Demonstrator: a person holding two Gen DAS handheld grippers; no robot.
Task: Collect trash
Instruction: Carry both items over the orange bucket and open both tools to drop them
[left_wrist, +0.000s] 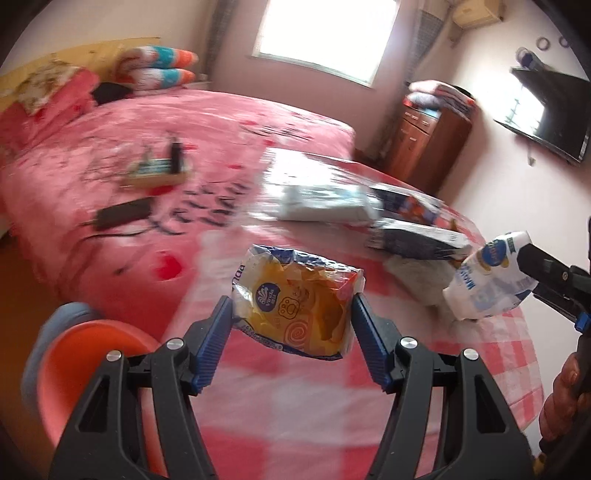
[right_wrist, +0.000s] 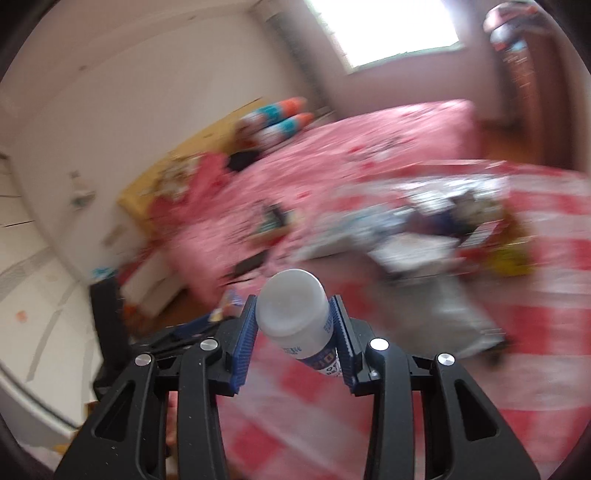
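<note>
My left gripper (left_wrist: 291, 306) is shut on a crumpled yellow tissue packet (left_wrist: 295, 302) and holds it above the red-and-white checked table (left_wrist: 280, 413). My right gripper (right_wrist: 294, 325) is shut on a small white plastic bottle (right_wrist: 295, 314) with a blue label, held above the same table (right_wrist: 369, 424). In the left wrist view the bottle (left_wrist: 487, 277) and the right gripper (left_wrist: 524, 273) show at the right edge. More trash lies farther back on the table: a white wrapper (left_wrist: 325, 203), dark blue packets (left_wrist: 417, 232) and a grey crumpled piece (left_wrist: 417, 277).
A pink bed (left_wrist: 166, 147) stands behind the table with a box (left_wrist: 155, 173) and a black charger (left_wrist: 122, 214) on it. An orange stool (left_wrist: 85, 369) is at the lower left. A wooden cabinet (left_wrist: 428, 136) and a wall television (left_wrist: 543, 110) are at the right.
</note>
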